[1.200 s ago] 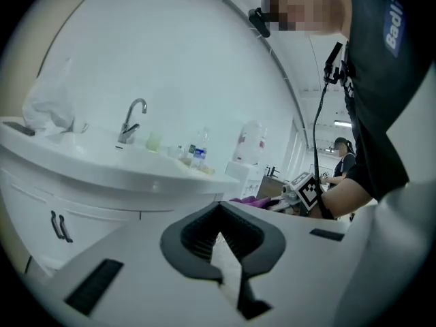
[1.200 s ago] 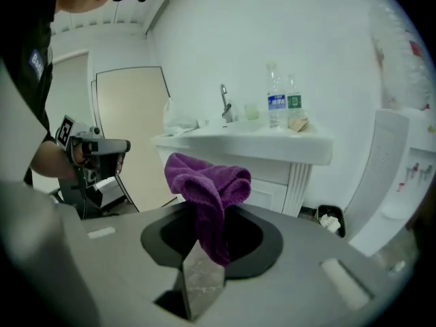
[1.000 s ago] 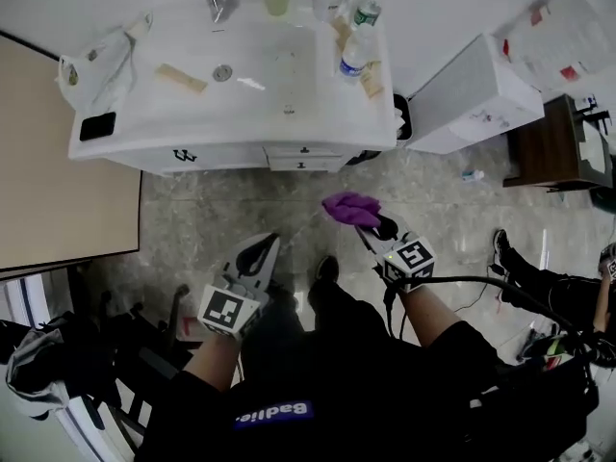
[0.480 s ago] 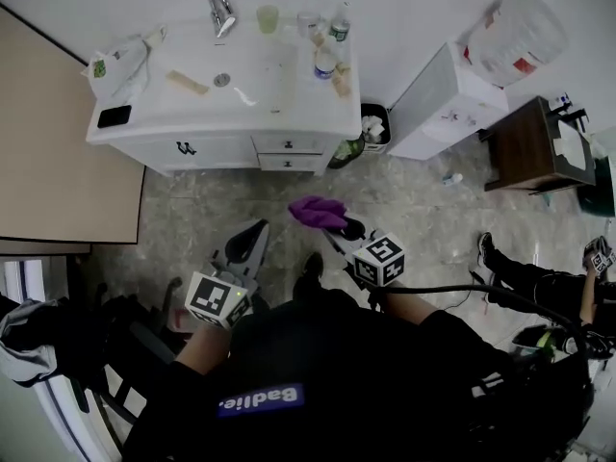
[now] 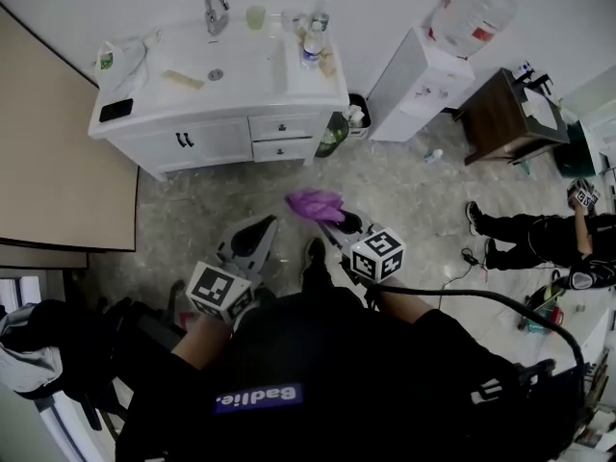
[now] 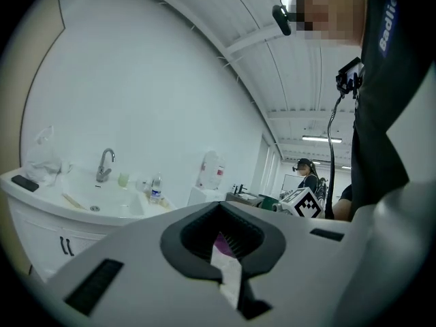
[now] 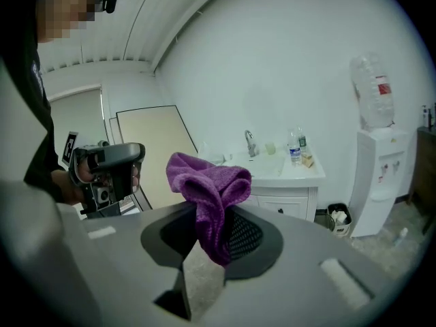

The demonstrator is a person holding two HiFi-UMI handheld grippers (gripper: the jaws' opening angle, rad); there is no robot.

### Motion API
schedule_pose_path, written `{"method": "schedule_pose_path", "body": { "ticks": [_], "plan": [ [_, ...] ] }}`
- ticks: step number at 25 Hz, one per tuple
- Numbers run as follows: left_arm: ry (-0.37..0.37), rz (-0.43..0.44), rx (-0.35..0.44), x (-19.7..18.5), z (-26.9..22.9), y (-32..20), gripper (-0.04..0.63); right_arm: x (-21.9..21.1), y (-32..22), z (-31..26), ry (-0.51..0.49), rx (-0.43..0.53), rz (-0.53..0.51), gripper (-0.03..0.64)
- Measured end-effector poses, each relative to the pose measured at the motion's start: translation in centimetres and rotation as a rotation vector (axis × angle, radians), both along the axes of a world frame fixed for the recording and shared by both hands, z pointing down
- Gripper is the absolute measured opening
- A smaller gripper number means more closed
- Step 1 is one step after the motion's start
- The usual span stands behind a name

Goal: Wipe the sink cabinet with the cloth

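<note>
Change since the earlier frames: the sink cabinet (image 5: 217, 142) has drawn back to 11 o'clock in the head view and now shows its door and drawer fronts. The cloth (image 5: 313, 203) has shifted left toward frame centre. More floor lies between the grippers and the cabinet.

1. Right gripper (image 5: 330, 221). Held out at 12 o'clock from the person. Jaws closed on the purple cloth, which bunches up above the jaw tips in a folded lump. Cloth is well apart from the cabinet, in the air over the floor.
2. Left gripper (image 5: 265, 231). At 9 o'clock of the right gripper, near it, not touching. Jaws drawn together at the tips, nothing gripped between them.
3. Sink cabinet. White, against the wall. Basin in the top, faucet (image 5: 214, 10) at its 12 o'clock edge.
4. On the cabinet top: green cup (image 5: 255, 16) just beside the faucet at 3 o'clock; water bottle (image 5: 311, 44) at the basin's right rim; dark phone (image 5: 115, 110) at the left front corner; plastic bag (image 5: 120, 58) behind the phone.
5. Bin (image 5: 354, 116). On the floor between the cabinet and the water dispenser (image 5: 416, 85).
6. Wooden side table (image 5: 505, 114). At 3 o'clock of the dispenser.
7. Second person (image 5: 539, 239). At 3 o'clock of the frame, well apart from the cabinet.
</note>
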State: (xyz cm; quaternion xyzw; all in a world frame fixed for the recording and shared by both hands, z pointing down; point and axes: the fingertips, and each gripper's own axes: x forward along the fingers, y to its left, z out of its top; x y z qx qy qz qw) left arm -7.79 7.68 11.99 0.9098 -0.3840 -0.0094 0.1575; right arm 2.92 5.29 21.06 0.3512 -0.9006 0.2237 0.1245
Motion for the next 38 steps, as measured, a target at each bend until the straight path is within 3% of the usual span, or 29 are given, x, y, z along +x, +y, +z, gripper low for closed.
{"method": "schedule_pose_path", "body": {
  "ticks": [5,11,18,22,30,38],
  "plan": [
    [-0.007,0.073,0.024,0.3,-1.8,4.5,0.005,-0.5,4.4,-2.7,-0.014,0.029,0.011,0.087],
    [0.003,0.073,0.034,1.4,-3.5,7.1,0.005,0.0,7.7,-5.5,-0.061,0.071,-0.026,0.087],
    [0.039,0.082,0.043,7.4,-6.1,8.3,0.005,3.5,10.4,-7.8,-0.051,0.125,-0.116,0.087],
    [0.053,0.089,0.065,11.1,-6.7,8.3,0.005,6.6,10.0,-8.3,-0.065,0.13,-0.081,0.086],
    [0.006,0.135,0.081,14.9,-6.1,10.4,0.005,9.3,10.9,-8.6,-0.079,0.155,-0.059,0.086],
    [-0.034,0.167,0.1,16.0,-6.1,11.4,0.005,9.9,11.5,-8.5,-0.079,0.158,-0.045,0.086]
  ]
}}
